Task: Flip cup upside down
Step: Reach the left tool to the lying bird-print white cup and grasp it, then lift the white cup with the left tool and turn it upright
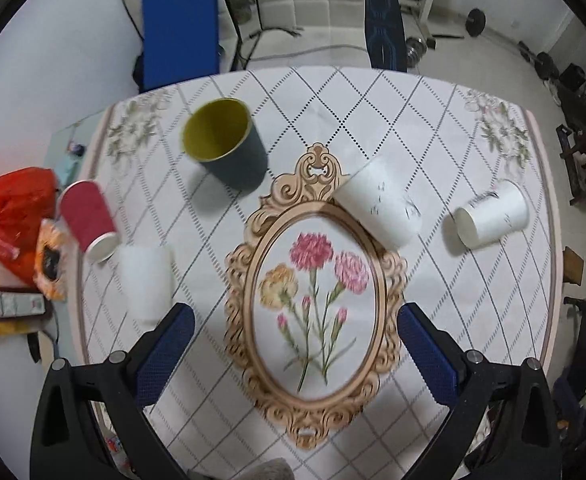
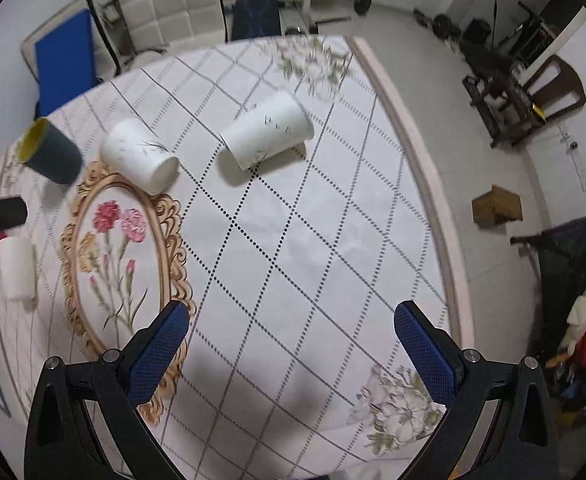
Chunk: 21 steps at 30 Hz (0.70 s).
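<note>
Left wrist view is showing the left gripper (image 1: 295, 318) hanging above the tabletop (image 1: 433, 128), its blue fingers (image 1: 165, 356) standing wide apart with nothing between them. Under it the printed flower oval (image 1: 313, 292) is lying in the middle. A dark cup with yellow inside (image 1: 225, 146) is standing upright toward the far left corner. Two white cups are sitting mouth down: one (image 1: 379, 204) at the far rim of the oval, another (image 1: 491, 212) near the right edge. A red cup (image 1: 89, 220) is at the left edge, and a blurred white cup (image 1: 145, 280) just beside it is hard to make out. In the right wrist view the right gripper (image 2: 293, 318) is also spread open and empty, over the near right part of the tabletop.
</note>
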### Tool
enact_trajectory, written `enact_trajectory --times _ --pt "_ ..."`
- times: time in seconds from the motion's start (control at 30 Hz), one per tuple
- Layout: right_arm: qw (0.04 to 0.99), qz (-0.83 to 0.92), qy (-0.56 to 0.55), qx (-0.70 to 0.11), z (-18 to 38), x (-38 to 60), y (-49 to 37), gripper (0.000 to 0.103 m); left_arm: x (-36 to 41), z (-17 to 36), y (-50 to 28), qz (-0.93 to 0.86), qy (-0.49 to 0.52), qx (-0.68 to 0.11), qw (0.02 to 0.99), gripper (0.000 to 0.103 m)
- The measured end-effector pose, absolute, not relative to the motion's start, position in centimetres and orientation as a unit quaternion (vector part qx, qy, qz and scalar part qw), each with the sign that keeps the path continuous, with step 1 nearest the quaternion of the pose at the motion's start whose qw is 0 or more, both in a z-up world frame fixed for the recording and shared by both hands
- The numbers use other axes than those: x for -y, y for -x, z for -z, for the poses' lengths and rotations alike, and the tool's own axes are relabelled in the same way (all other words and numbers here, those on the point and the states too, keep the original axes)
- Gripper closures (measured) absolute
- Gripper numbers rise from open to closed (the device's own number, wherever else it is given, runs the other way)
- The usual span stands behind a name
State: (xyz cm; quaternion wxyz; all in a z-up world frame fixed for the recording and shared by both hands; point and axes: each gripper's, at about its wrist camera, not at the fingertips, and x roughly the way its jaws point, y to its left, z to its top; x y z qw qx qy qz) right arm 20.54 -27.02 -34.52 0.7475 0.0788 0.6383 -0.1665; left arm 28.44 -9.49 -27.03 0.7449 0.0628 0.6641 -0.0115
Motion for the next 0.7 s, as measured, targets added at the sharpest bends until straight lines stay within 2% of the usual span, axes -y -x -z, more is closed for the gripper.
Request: enact_trajectory --times 0.4,0.7 --pt "0.697 0.185 -0.048 -0.691 42.9 27.8 -26.1 0.000 11.6 35.8 -36.8 0.035 0.048 -0.754 0.654 0.000" --pt "0.684 0.187 -0.029 -0.704 44.6 28.1 -27.2 0.000 11.0 39.4 -39.4 0.025 0.170 -0.782 0.600 0.001"
